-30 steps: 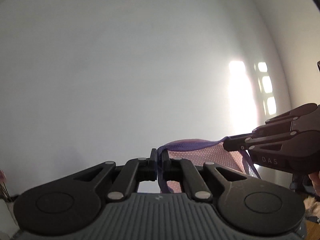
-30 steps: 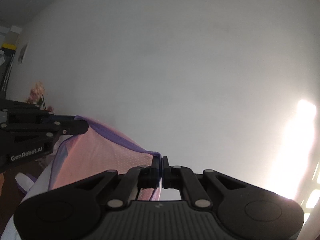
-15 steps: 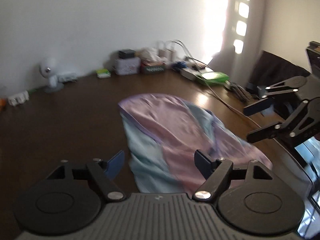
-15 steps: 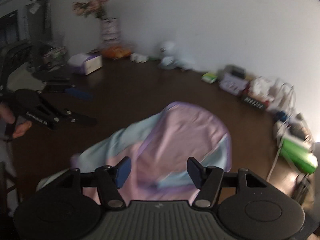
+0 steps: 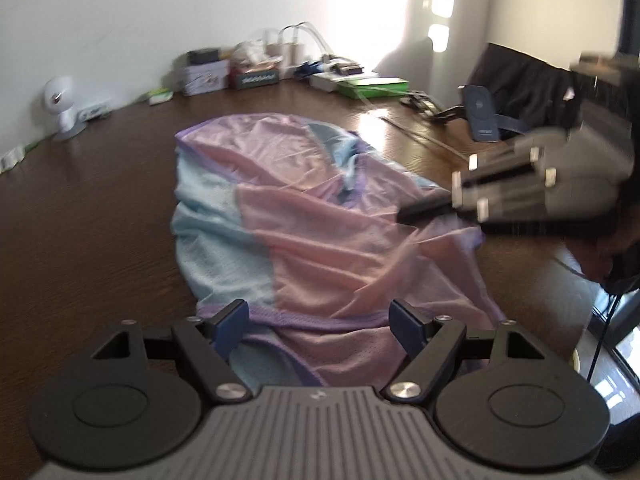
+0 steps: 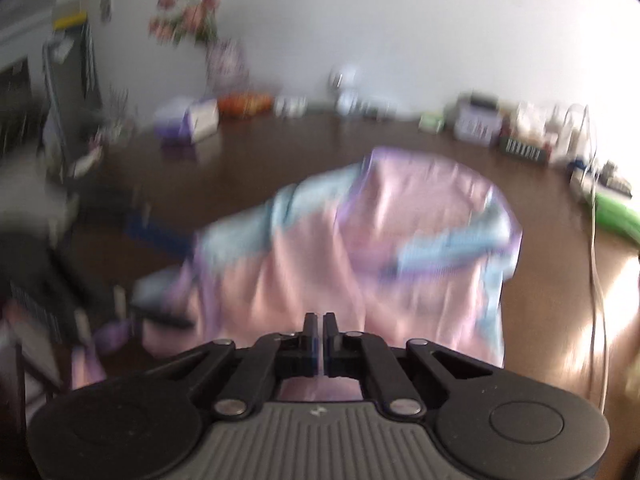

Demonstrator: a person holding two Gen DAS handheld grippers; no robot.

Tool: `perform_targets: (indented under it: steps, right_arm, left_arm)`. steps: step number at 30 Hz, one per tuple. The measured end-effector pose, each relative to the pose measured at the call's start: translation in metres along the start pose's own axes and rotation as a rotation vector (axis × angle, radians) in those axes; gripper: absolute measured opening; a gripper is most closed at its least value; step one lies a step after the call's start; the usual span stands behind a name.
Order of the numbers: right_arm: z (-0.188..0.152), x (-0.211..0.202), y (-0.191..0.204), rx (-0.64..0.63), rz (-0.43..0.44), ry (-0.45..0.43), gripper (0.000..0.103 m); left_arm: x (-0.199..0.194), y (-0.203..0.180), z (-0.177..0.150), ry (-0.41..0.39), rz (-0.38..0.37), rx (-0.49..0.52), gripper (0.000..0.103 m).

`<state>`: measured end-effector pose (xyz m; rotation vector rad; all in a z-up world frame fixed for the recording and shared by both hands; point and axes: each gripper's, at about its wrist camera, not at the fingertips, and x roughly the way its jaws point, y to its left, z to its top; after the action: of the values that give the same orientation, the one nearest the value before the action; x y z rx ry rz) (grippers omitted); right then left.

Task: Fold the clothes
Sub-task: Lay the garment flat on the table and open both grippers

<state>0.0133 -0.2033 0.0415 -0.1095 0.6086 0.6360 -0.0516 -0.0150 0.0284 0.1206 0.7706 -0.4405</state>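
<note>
A pink, light-blue and purple mesh garment (image 5: 320, 236) lies crumpled on the dark wooden table (image 5: 88, 208); it also shows in the right wrist view (image 6: 384, 248). My left gripper (image 5: 320, 324) is open and empty, just above the garment's near purple hem. My right gripper (image 6: 319, 338) has its jaws closed over the garment's near pink edge; the view is blurred and no cloth shows between the fingertips. The right gripper also shows blurred in the left wrist view (image 5: 520, 192), over the garment's right side.
Along the far wall stand a small white fan (image 5: 60, 100), boxes (image 5: 206, 76), cables and a green box (image 5: 372, 86). A dark bag and phone holder (image 5: 484, 116) lie at the right. A flower vase (image 6: 224, 60) and a purple box (image 6: 188, 120) stand at the far left.
Both grippers held the garment up against the wall a second ago. They let it drop onto the table and opened. The right gripper has since closed and moved down to the garment.
</note>
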Motion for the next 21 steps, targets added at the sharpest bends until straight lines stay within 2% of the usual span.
perform_targets:
  steps: [3,5,6,7,8,10,11,12,14,16,19,21]
  right_arm:
    - [0.039,0.019,-0.015,0.052,-0.071,-0.096,0.000]
    - [0.059,0.048,-0.031,0.078,-0.167,-0.095,0.001]
    - [0.065,0.063,-0.040,0.098,-0.207,-0.076,0.005]
    - [0.066,0.067,-0.045,0.117,-0.207,-0.050,0.005]
    - [0.065,0.066,-0.049,0.133,-0.188,-0.026,0.006]
    - [0.053,0.037,-0.045,0.143,-0.061,-0.059,0.015]
    - [0.043,0.018,-0.043,0.144,0.009,-0.074,0.038]
    - [0.032,0.000,-0.040,0.141,0.045,-0.085,0.057]
    - [0.009,-0.033,-0.036,0.129,0.069,-0.090,0.059]
    - [-0.013,-0.059,-0.034,0.135,0.055,-0.082,0.059]
    - [-0.042,-0.086,-0.029,0.134,0.071,-0.058,0.059]
    - [-0.060,-0.094,-0.021,0.118,0.073,-0.023,0.059]
  left_arm:
    - [-0.008,0.005,0.003,-0.019,0.005,-0.058,0.079]
    - [-0.018,0.006,0.008,-0.038,-0.018,-0.078,0.079]
    - [-0.022,0.005,0.009,-0.037,-0.043,-0.081,0.079]
    - [-0.025,0.003,0.008,-0.030,-0.070,-0.074,0.079]
    - [-0.027,-0.001,0.006,-0.017,-0.097,-0.059,0.079]
    - [-0.025,-0.009,0.001,0.023,-0.149,-0.043,0.079]
    - [-0.021,-0.014,-0.001,0.047,-0.174,-0.040,0.079]
    - [-0.016,-0.020,-0.003,0.073,-0.198,-0.038,0.079]
    - [-0.006,-0.035,-0.005,0.116,-0.222,0.007,0.079]
    - [0.003,-0.050,-0.006,0.151,-0.237,0.061,0.079]
    - [0.010,-0.062,-0.006,0.165,-0.235,0.094,0.078]
    - [0.014,-0.063,-0.007,0.171,-0.231,0.085,0.055]
